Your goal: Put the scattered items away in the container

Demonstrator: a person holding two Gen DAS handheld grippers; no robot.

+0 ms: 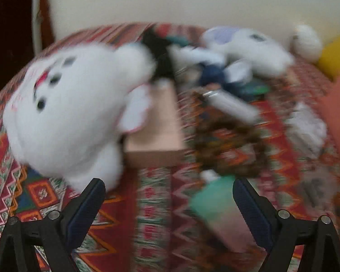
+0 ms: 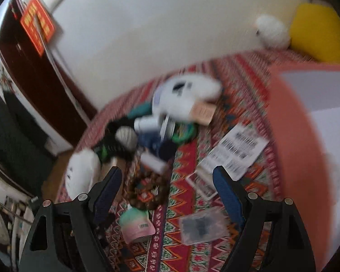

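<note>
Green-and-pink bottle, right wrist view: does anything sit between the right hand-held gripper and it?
Nothing visible does. The right hand-held gripper is open and empty above the patterned cloth, and the green-and-pink bottle lies just below its left finger. The brown bead ring lies beyond the bottle, not in front of it.

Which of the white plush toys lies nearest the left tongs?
The big white plush with the red mark on its face, just beyond the left tongs. The other plush lies further back.
</note>
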